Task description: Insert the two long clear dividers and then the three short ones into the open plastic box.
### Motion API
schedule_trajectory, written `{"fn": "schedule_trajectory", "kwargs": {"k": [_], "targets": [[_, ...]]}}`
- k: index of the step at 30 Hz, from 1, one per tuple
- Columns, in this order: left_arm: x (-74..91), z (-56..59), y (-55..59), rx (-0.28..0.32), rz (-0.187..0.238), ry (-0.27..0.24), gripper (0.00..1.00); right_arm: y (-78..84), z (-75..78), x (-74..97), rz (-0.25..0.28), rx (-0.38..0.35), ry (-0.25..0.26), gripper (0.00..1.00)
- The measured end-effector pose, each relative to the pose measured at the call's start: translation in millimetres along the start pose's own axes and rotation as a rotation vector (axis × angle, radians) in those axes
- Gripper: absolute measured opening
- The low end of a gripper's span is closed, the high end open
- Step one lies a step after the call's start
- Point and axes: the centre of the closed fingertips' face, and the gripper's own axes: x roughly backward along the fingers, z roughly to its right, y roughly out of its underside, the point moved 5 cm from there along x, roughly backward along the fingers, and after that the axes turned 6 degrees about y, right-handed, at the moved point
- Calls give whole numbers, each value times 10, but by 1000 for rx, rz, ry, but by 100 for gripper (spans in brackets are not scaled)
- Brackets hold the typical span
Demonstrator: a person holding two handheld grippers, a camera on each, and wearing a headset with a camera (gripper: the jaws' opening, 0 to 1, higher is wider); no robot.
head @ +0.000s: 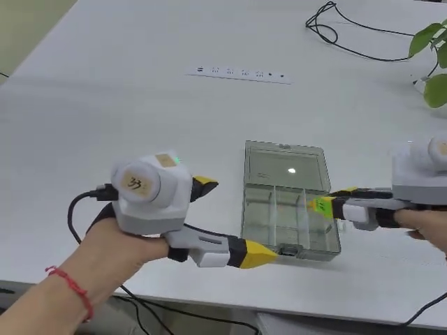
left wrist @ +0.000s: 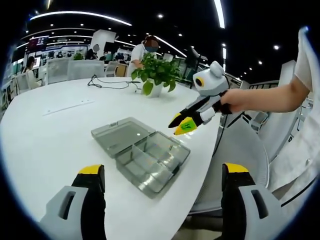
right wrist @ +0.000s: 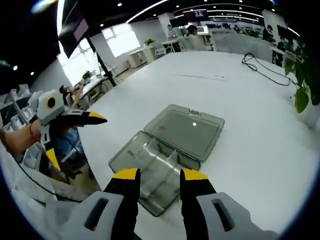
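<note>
Left gripper (head: 243, 220), nearest the viewer, is held in the left hand (head: 115, 244), which wears one red cord (head: 70, 289) at the wrist. Its two yellow-tipped jaws are spread wide with nothing between them. One tip is raised beside the box's left wall and the other is low at the near left corner.

Right gripper (head: 327, 199) enters from the right, held in the right hand (head: 427, 225). Its jaws are parted by a narrow gap only and grasp nothing. The tips hang over the right part of the tray (head: 260, 209).

One clear grey box (head: 307, 252) lies open on the white table (head: 140, 105), close to the near edge, between the two grippers. The tray is on the person's side and the lid (head: 286, 166) is folded flat beyond it, inner face up, with the hinge between them. The tray's long axis runs left to right, along the table edge. Tray and lid together extend away from the person.

Clear partitions (head: 275, 209) stand inside the tray. Two are seen running from the hinge side towards the near wall. Cross pieces also show, but their number cannot be told.

Farther back on the table are one power strip (head: 237, 72), one black cable (head: 349, 31) in loops and one plant (head: 433, 56) at the right edge.
</note>
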Motion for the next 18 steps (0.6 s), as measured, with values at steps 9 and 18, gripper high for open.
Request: {"fn": "schedule_trajectory", "kwargs": {"k": [9,18], "targets": [[28,12,2,4,6,-18,100,330,282,72,-141,311,-39,48],[63,30,-4,10,11,-33,100,652,411,-83,-340,696,-106,50]]}}
